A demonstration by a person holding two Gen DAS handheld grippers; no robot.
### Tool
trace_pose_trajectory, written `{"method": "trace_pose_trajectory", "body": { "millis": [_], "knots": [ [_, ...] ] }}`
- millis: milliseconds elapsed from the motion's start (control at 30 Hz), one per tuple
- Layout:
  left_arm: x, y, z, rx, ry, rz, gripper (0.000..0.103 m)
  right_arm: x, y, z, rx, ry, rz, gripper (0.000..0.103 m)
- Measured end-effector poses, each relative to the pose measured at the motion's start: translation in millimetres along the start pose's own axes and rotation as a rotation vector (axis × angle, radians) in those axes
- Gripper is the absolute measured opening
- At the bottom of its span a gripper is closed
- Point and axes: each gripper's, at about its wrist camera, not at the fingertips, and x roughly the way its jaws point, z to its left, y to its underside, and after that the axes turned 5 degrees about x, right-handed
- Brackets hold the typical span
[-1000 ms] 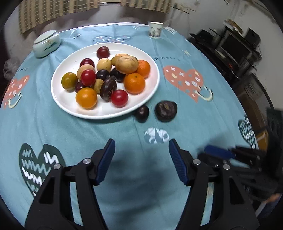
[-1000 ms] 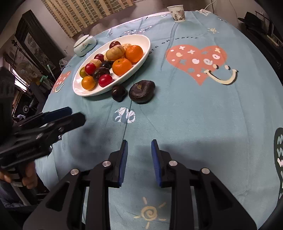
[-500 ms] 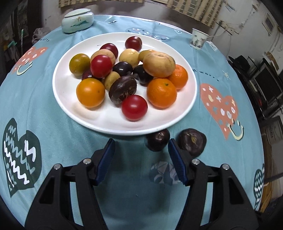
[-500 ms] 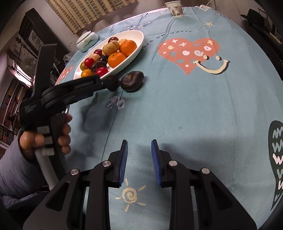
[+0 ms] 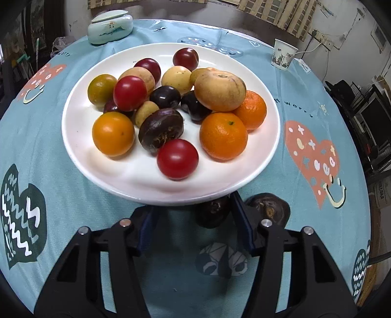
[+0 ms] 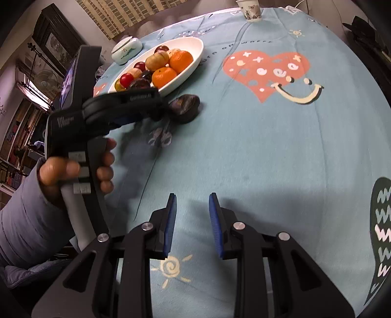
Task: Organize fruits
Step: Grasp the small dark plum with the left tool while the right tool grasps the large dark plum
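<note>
While the left gripper [image 5: 193,216] sits w/ jaws wide apart at the near rim of the white plate [image 5: 80,151], a small dark fruit [image 5: 212,212] lies between its fingers, unclamped. A bigger dark fruit [image 5: 268,209] rests just beyond the plate-side finger; right gripper [image 6: 191,220] hovers apart, holding nothing, well away from plate.

A round table in a teal heart-print cloth [image 5: 305,102] stands before a whitish wall [image 5: 342,22] with woven blinds [image 5: 276,12].
</note>
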Motion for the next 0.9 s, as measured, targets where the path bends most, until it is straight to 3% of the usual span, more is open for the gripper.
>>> {"method": "trace_pose_trajectory", "body": {
  "millis": [33,100,200,367,400,433,467,567,800,833,900],
  "knots": [
    [-0.3,-0.2,1.0,0.003,0.010,-0.001,0.051,0.0,-2.6,-0.4,-0.002,0.006,-0.006,0.028],
    [-4.3,1.1,0.1,0.033,0.073,0.000,0.028,0.3,-10.5,-0.5,-0.011,0.022,-0.020,0.028],
    [-12.3,6.8,-3.8,0.092,0.053,-0.012,0.028,2.8,-29.6,1.7,-0.049,0.069,-0.055,0.028],
    [-23.2,17.8,18.8,0.083,0.061,-0.004,0.028,20.6,-60.1,22.8,-0.203,0.159,-0.101,0.029],
    [-25.9,19.0,23.1,0.078,0.061,-0.006,0.028,27.7,-65.4,26.6,-0.226,0.172,-0.093,0.035],
    [-31.9,20.1,30.9,0.070,0.062,-0.009,0.028,33.0,-69.6,29.8,-0.241,0.184,-0.085,0.057],
    [-36.3,20.1,36.5,0.062,0.062,-0.012,0.028,38.0,-74.0,35.5,-0.262,0.188,-0.091,0.065],
    [-52.2,20.8,52.3,0.039,0.062,-0.036,0.028,46.2,-82.2,50.1,-0.332,0.203,-0.148,0.066],
    [-80.2,14.8,70.7,0.051,0.012,-0.087,0.028,80.8,-83.4,73.3,-0.509,0.339,-0.142,0.066],
    [-82.7,13.8,71.9,0.059,-0.002,-0.090,0.028,83.8,-81.3,76.2,-0.532,0.350,-0.140,0.065],
    [-86.9,11.3,75.7,0.059,0.006,-0.099,0.028,92.6,-80.1,79.5,-0.547,0.366,-0.092,0.049]
  ]
}}
